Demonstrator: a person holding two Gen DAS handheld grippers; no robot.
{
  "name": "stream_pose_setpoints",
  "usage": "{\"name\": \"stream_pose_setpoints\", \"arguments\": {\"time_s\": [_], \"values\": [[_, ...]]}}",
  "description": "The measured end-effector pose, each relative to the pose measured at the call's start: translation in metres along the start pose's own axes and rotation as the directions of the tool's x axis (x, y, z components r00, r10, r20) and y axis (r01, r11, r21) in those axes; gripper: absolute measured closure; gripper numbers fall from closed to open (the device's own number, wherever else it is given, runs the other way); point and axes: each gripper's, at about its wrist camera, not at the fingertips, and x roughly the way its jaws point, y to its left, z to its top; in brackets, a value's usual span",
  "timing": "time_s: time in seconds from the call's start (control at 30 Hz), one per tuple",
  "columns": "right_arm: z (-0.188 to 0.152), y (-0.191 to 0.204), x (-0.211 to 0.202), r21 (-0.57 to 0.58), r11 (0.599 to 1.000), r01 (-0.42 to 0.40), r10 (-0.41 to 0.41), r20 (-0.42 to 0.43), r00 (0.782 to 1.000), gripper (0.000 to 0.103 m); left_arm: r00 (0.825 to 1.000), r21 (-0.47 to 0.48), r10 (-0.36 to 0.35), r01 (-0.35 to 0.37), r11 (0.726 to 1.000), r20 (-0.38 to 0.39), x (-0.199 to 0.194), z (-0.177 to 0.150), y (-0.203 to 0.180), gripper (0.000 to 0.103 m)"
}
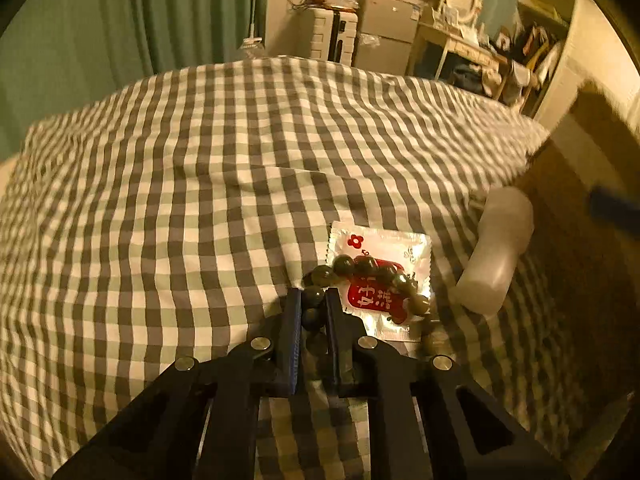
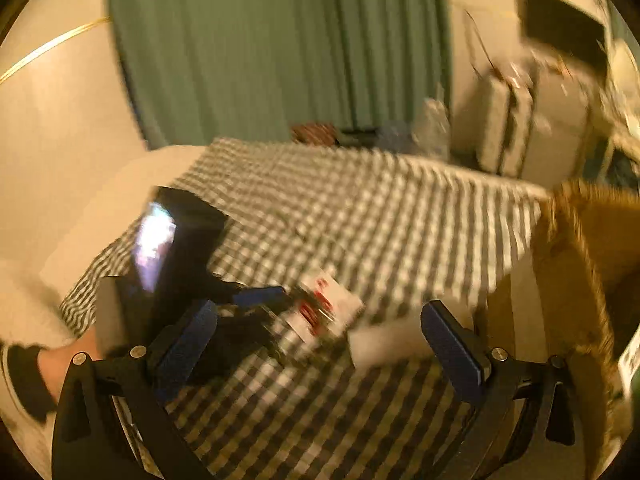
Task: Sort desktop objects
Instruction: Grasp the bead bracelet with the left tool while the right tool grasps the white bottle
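Note:
A bracelet of dark green beads [image 1: 366, 266] lies partly over a white sachet [image 1: 396, 244] with a red label, on the checked cloth [image 1: 200, 200]. My left gripper [image 1: 313, 300] is shut on the bracelet's near side, with beads pinched between its blue pads. A white bottle [image 1: 496, 252] lies on its side just right of the sachet. The right wrist view is blurred. In it my right gripper [image 2: 320, 308] stands open above the cloth, with the sachet [image 2: 328, 304] and the white bottle [image 2: 384, 342] ahead between its fingers, untouched.
A brown cardboard box [image 1: 580, 208] [image 2: 580, 264] stands at the cloth's right edge. The black body of the left tool [image 2: 168, 248] and a hand [image 2: 60, 360] fill the left of the right wrist view. Green curtains, a suitcase and shelves stand behind.

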Motion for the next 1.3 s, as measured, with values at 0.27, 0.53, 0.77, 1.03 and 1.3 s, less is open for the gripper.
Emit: {"name": "stream_pose_setpoints", "arguments": {"time_s": [0.27, 0.53, 0.77, 1.03, 1.3], "values": [[-0.010, -0.023, 0.037, 0.231, 0.965, 0.120, -0.077, -0.188, 0.979, 0.008, 0.993, -0.084, 0.091, -0.084, 0.993, 0.079, -0.027, 0.018, 0.039, 0.092], [-0.022, -0.052, 0.066, 0.421, 0.879, 0.224, -0.159, -0.184, 0.970, 0.017, 0.979, -0.156, 0.135, -0.111, 0.982, 0.155, -0.057, 0.032, 0.064, 0.092], [-0.027, -0.062, 0.075, 0.425, 0.852, 0.305, -0.261, -0.161, 0.952, 0.047, 0.975, -0.161, 0.139, -0.111, 0.981, 0.174, -0.061, 0.039, 0.054, 0.092], [-0.030, -0.054, 0.049, 0.396, 0.871, 0.291, -0.254, -0.145, 0.956, 0.072, 0.966, -0.159, 0.140, -0.107, 0.982, 0.219, -0.091, 0.040, 0.044, 0.092], [-0.029, -0.035, 0.002, 0.398, 0.888, 0.232, -0.216, -0.084, 0.973, 0.072, 0.945, -0.151, 0.146, -0.105, 0.983, 0.293, -0.150, 0.037, 0.034, 0.092]]}}
